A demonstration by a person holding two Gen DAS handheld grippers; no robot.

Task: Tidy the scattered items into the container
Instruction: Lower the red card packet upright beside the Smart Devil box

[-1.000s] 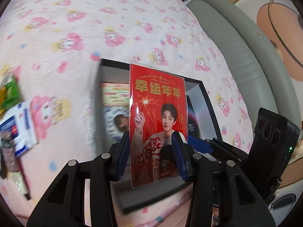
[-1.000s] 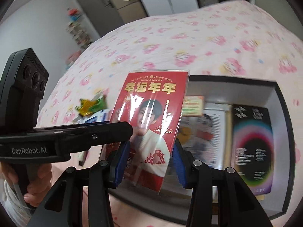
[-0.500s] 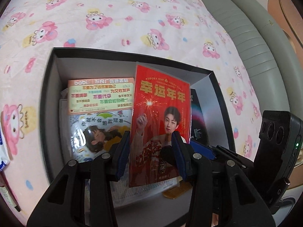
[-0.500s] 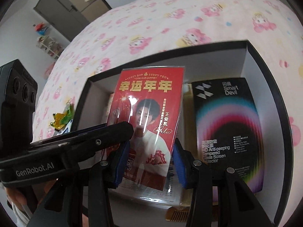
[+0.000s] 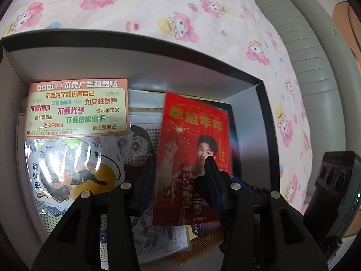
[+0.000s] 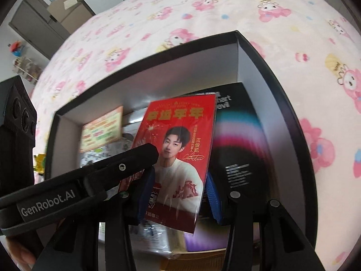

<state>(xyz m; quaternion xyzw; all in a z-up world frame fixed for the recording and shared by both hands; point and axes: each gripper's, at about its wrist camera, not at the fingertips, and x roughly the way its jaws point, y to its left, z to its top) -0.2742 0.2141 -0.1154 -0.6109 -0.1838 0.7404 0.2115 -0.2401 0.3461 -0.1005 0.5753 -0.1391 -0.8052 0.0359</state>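
Meanwhile, both grippers converge on one red card [image 5: 191, 155] over the open black box [image 6: 282, 113]. Left gripper [image 5: 178, 180] and right gripper [image 6: 178, 192] each have blue-padded fingers [image 6: 213, 194] closed on its lower sides. Sleeved in clear plastic, it stands upright, long axis vertical, gold lettering topmost, portrait below.

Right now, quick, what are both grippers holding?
Left gripper: jaws closed on the red card.
Right gripper: jaws closed on the same card.
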